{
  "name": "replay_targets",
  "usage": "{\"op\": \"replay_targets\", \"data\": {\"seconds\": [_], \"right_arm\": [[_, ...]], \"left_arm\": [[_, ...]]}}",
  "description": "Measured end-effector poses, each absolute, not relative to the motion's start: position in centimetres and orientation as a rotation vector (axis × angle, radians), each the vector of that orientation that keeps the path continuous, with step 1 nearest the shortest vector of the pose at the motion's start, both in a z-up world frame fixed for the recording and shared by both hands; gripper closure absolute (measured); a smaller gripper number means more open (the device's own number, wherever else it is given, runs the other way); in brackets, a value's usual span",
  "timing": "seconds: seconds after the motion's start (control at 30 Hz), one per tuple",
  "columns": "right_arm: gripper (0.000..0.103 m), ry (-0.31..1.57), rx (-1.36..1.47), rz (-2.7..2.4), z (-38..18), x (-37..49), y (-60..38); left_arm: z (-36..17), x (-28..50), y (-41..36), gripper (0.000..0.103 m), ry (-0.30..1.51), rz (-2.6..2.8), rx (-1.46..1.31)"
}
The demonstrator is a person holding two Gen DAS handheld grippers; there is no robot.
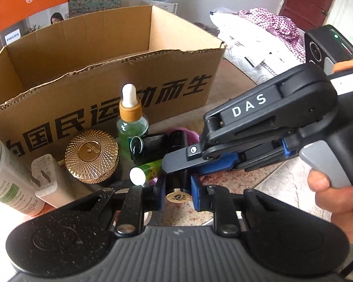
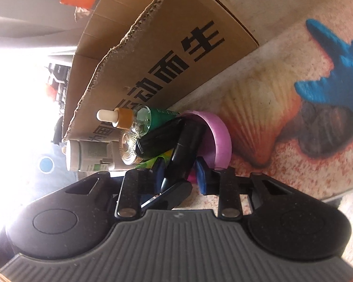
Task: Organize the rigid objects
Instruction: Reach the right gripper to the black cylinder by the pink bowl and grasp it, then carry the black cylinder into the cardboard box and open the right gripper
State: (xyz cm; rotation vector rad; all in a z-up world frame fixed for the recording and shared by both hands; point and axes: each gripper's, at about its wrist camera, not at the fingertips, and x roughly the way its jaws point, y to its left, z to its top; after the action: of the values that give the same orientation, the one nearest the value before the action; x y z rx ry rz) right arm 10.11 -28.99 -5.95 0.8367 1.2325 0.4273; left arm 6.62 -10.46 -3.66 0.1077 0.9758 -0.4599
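White tube (image 1: 4,176): at the left edge of the mat, leaning; green label print too small to read.
Plug adapter (image 1: 47,178): white, prongs up, just beside the tube.
Philips carton (image 1: 30,7): orange and white, behind the box at the far left; reads "PHILIPS".
Cardboard box (image 1: 82,98): open, torn top edge, along the far side of the mat; bold black Chinese characters on the front, "国民运动而生" legible.
Gold jar (image 1: 91,156): ribbed metallic lid, in front of the box.
Dropper bottle (image 1: 131,119): upright, green glass, tan collar, white rubber bulb; probably fragile and slick, best taken by the collar.
Green stick (image 1: 146,170): lying down, white cap toward the camera.
Black case (image 2: 183,150): the task's thing in hand, lying across the pink bowl (image 2: 217,141) mid-mat, key ring at one end. It looks stiff, light and smooth, so likely to slip; a grip across its middle seems safest.
Left gripper (image 1: 178,191): claw spread, holding nothing, over a small gold disc (image 1: 178,197) on the mat.
Right gripper (image 2: 180,176): marked "DAS"; blue pads (image 2: 201,176) stand on either side of the black case, but whether they press it cannot be told.
Mat (image 2: 282,108): shell and blue starfish print at the right.
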Motion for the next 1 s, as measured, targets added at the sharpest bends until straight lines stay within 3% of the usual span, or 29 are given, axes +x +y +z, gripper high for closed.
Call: {"op": "replay_targets", "data": {"seconds": [0.4,0.7,1.0], "right_arm": [[0.079,1.073,0.866,0.453,-3.4,7.1,-30.5],[0.081,0.851,0.698,0.594,5.5,7.4,-28.2],[0.081,0.968,0.631,0.742,8.2,18.4,-21.3]], "left_arm": [[-0.8,4.2,-10.6,0.080,0.858,-0.482,0.137],[6.1,4.1,-7.9,0.080,0.691,-0.376,0.123],[8.2,12.1,-2.3,0.080,0.773,-0.197,0.066]]}}
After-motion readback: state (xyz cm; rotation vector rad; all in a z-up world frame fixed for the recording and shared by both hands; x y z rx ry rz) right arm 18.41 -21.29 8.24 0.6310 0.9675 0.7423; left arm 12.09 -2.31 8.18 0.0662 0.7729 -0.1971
